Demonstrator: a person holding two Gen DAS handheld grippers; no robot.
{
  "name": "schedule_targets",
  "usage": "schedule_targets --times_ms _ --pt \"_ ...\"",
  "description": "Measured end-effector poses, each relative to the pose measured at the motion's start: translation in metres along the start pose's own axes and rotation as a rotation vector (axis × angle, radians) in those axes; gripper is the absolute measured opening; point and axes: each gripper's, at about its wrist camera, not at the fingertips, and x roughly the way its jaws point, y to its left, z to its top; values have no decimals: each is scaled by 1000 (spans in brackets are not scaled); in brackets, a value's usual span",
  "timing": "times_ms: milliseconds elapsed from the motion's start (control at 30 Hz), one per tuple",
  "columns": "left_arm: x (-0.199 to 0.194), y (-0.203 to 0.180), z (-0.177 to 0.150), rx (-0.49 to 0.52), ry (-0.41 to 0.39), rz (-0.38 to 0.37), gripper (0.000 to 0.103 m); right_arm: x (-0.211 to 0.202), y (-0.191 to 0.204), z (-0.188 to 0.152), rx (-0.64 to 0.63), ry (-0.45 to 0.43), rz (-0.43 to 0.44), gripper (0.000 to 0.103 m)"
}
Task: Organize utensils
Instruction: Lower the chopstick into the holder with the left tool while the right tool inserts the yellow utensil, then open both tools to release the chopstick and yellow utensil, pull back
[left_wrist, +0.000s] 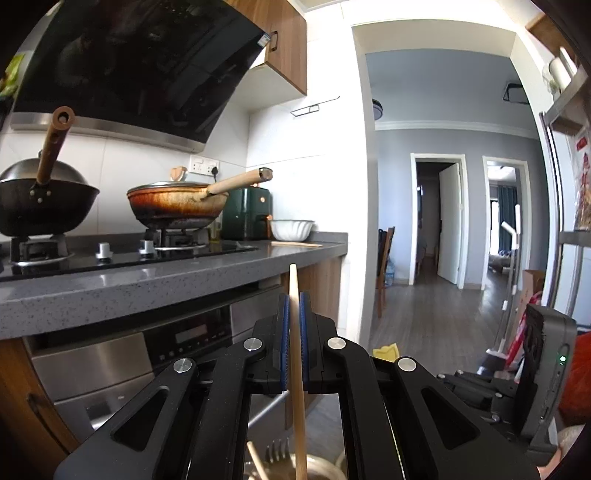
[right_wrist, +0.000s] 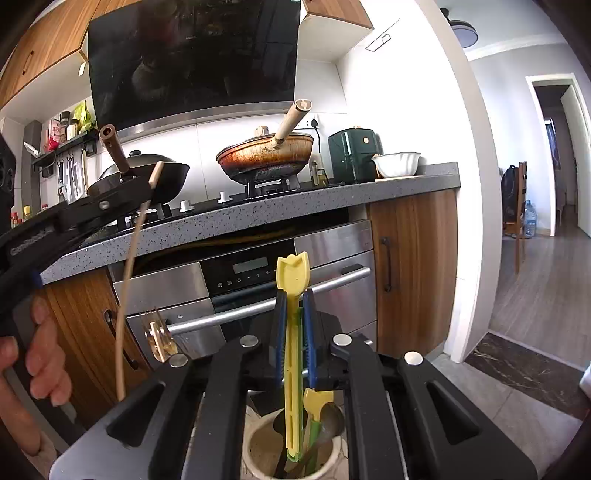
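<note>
Now cup (right_wrist: 255, 446) w/ spoon (right_wrist: 327, 421), fork (right_wrist: 157, 325).

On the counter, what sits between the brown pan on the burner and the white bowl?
The dark green appliance stands between the brown pan and the white bowl, with a small bottle just before it. The right wrist view shows it best.

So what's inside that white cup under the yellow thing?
Inside the white cup, a yellow spoon, a metal spoon and dark handles show. The yellow tool and right gripper cover the rest.
</note>
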Motion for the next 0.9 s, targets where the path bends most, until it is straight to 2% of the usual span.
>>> schedule_targets --times_ms 233,333,633,900 --pt "18 -1 -22 15 -29 42 6 17 -6 -22 -18 -5 15 9" --pt "22 -2 -27 14 -16 31 6 19 -8 -30 -27 -1 20 9" --pt "-8 -1 -50 25 -8 -16 6 5 -17 -52 -37 52 65 9" --pt "-30 8 -70 -7 63 -57 6 -7 -20 -69 -15 112 95 9"
